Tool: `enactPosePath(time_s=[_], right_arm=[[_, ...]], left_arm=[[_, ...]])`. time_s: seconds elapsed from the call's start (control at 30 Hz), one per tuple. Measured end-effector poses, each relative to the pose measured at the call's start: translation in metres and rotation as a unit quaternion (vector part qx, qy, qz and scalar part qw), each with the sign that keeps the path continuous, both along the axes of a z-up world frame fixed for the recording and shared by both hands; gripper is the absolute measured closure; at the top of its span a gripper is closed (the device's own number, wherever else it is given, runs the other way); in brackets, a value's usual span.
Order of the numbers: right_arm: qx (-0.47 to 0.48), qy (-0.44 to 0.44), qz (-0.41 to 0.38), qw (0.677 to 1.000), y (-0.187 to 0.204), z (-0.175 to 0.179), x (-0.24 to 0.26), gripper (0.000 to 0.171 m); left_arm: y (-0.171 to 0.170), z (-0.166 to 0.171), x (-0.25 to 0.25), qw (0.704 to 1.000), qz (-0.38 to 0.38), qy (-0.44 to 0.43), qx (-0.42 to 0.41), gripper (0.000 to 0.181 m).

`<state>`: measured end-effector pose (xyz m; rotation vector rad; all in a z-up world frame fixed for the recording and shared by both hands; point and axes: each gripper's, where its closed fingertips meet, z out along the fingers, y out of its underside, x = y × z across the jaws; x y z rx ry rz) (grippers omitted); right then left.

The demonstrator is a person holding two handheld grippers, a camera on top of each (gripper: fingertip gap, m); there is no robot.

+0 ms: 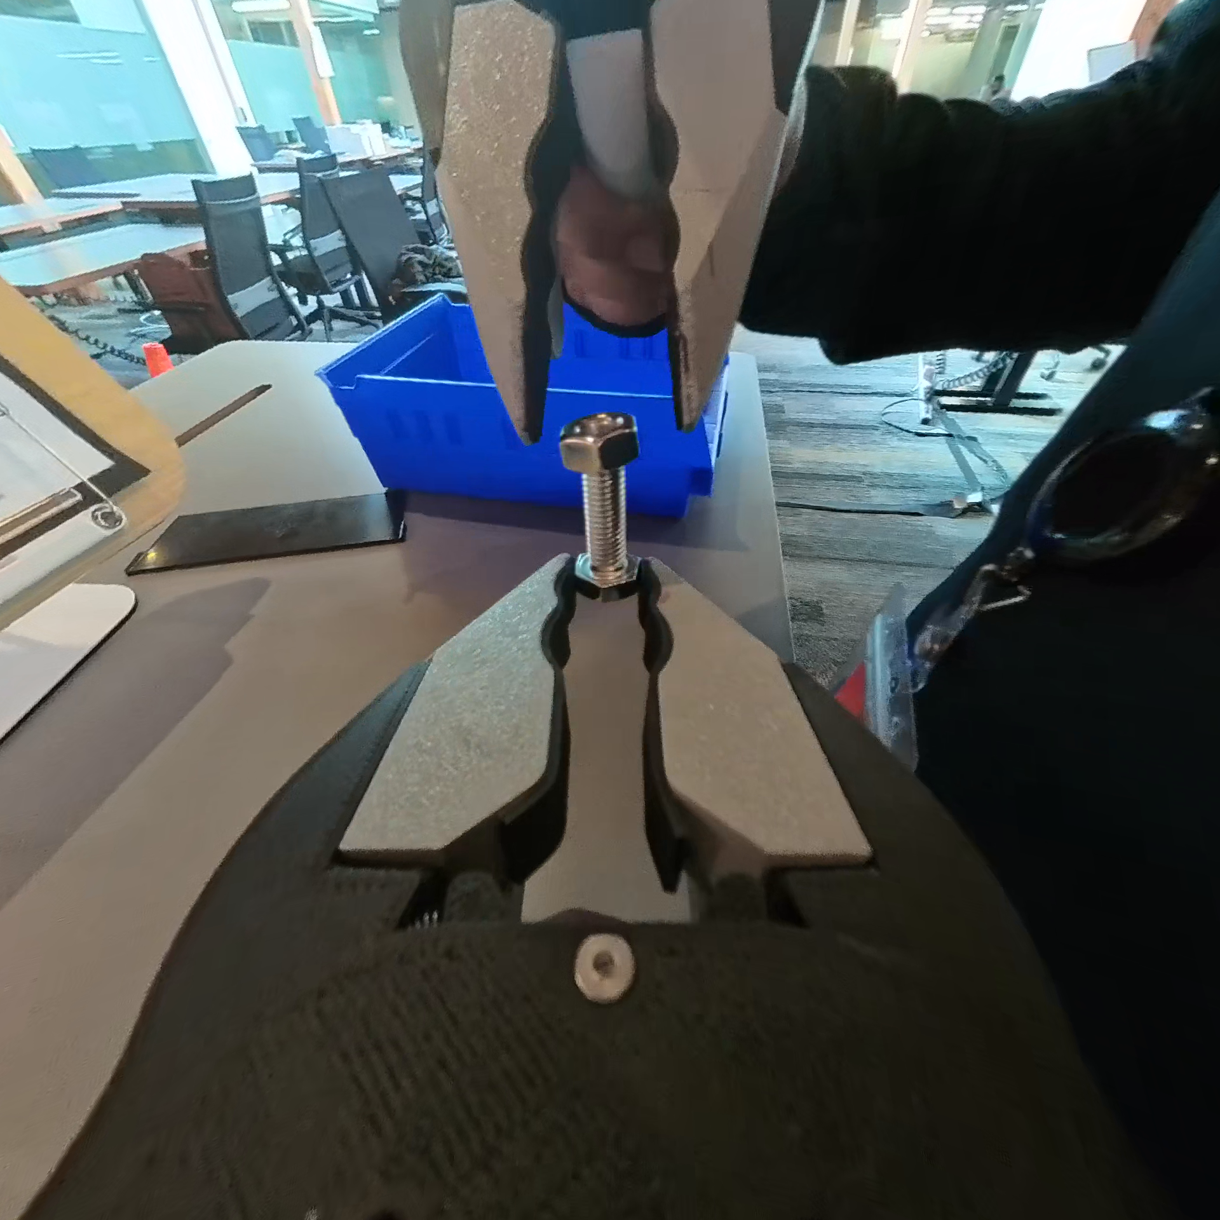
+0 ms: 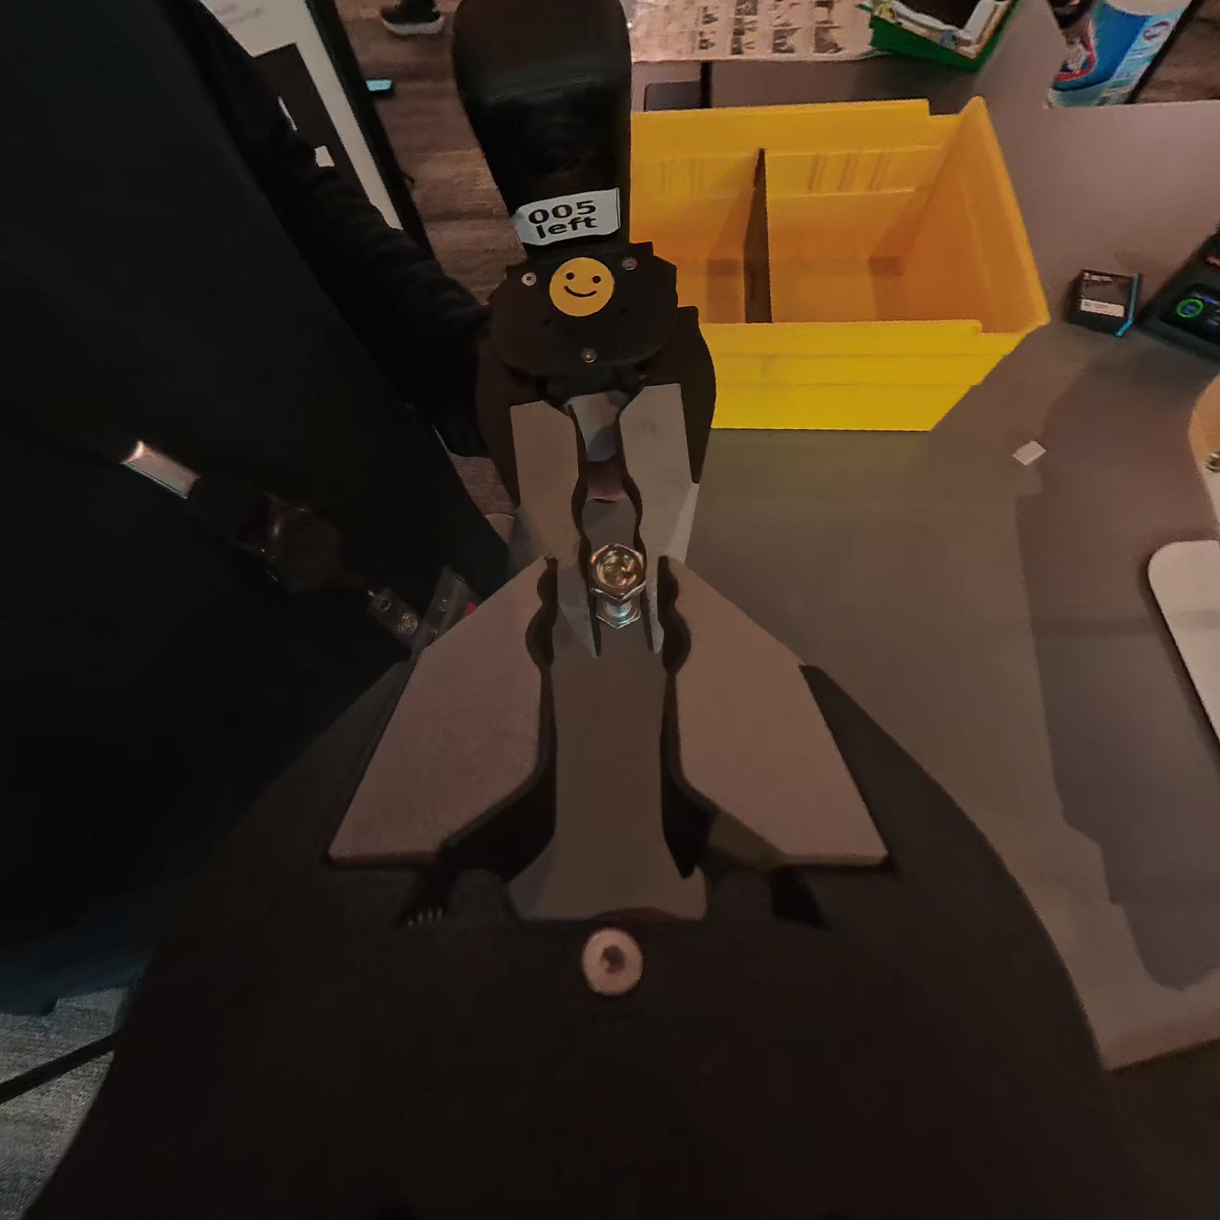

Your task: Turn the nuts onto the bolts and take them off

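A silver bolt stands upright with its hex head on top and a nut low on its thread. My left gripper is shut on the nut and holds the bolt above the grey table. My right gripper comes down from above, open, its fingertips either side of the bolt head with a gap on each side. In the right wrist view my right gripper straddles the bolt head. The left gripper grips the nut below it.
A blue bin stands behind the bolt near the table's far edge. A yellow divided bin stands beyond the left gripper. A black flat plate and a wooden board lie at left. A person in dark clothing stands at right.
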<state>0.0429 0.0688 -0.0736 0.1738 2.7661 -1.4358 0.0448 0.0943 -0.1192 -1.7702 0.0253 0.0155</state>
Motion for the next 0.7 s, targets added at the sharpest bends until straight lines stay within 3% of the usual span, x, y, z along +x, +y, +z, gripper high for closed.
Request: enactPosePath(time_s=[0.4, 0.7], right_arm=[[-0.014, 0.017, 0.003, 1.000, -0.005, 0.005, 0.004, 0.157], [-0.027, 0.032, -0.026, 0.999, -0.003, 0.008, -0.003, 0.157]], left_arm=[[0.001, 0.011, 0.003, 1.000, 0.004, 0.017, 0.006, 0.164], [0.001, 0.014, -0.005, 0.999, 0.039, 0.023, 0.007, 0.164]])
